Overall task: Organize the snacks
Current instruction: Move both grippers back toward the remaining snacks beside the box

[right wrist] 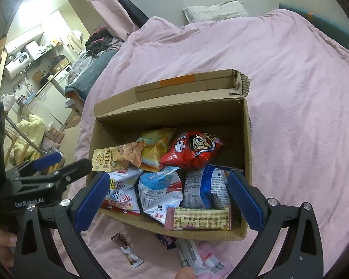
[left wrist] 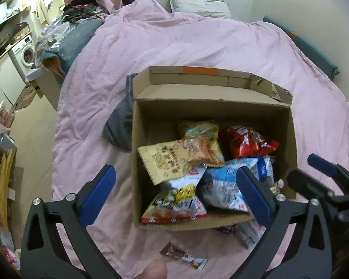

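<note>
On the left, the left gripper [left wrist: 174,190] hovers with its blue-padded jaws spread wide and nothing between them, poised over the near-left corner of the open brown cardboard box [right wrist: 247,139] that sits on the wrinkled pink bedspread [left wrist: 197,41]. On the bedspread just in front of the box lies a small brown-and-white wrapped chocolate bar [right wrist: 128,250], not yet put away.

Inside the box, moving rightward, the packets lie piled together: a pale yellow crinkle-edged snack bag [left wrist: 165,160], a white-and-red bag with yellow print [left wrist: 176,200], a white-and-blue puffed bag [right wrist: 160,190], a glossy red bag with a cartoon face [right wrist: 193,150], and a blue-and-white packet [right wrist: 204,186]. A flat cream checked wafer bar with pink ends [right wrist: 199,218] rests across the near edge of the pile.

The right gripper [right wrist: 167,202] also hangs released and empty above the box's near side. Further right on the bedspread, more loose wrappers, including a pink-and-white packet [right wrist: 207,255], lie just outside the box.

The filling step seems partly done. Next, either gripper likely needs to drop to a loose bar on the soft bedding, pinch its thin wrapper, and lift it in.
</note>
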The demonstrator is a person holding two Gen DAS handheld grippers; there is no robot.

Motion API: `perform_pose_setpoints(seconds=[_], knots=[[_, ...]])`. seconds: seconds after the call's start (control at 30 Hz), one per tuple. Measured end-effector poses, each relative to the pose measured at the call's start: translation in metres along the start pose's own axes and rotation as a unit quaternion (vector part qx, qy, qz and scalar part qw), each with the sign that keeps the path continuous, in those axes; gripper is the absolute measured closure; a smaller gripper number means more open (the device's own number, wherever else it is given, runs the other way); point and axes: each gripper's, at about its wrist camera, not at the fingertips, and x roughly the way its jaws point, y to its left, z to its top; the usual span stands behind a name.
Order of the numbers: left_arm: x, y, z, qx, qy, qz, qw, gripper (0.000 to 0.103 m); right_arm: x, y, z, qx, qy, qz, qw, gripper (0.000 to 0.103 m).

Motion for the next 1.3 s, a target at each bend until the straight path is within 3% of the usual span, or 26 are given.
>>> perform_pose_setpoints(seconds=[0.37, 0.57, 0.77, 1.13, 1.3], knots=[[-0.025, 0.017, -0.034, 0.005, -0.025, 0.006, 0.9997, 0.001, -0.033, 0.008, -0.029, 0.04, -0.001, 0.026, 0.999, 0.0], [-0.03, 0.029, -0.053, -0.002, -0.013, -0.003, 0.9999, 0.001, -0.038, 0.01, -0.044, 0.045, 0.003, 0.014, 0.999, 0.0], [-0.028, 0.038, -0.078, -0.002, -0.003, -0.009, 1.0, 0.001, -0.036, -0.006, -0.072, 0.093, 0.03, 0.018, 0.995, 0.0], [-0.004, 0.069, -0.121, -0.055, 0.037, -0.018, 0.9976, 0.001, -0.035, -0.06, -0.114, 0.15, 0.071, -0.049, 0.985, 0.0], [0.007, 0.078, -0.128, -0.093, 0.064, -0.019, 0.9934, 0.001, -0.006, -0.064, -0.125, 0.142, 0.123, -0.079, 0.979, 0.0]])
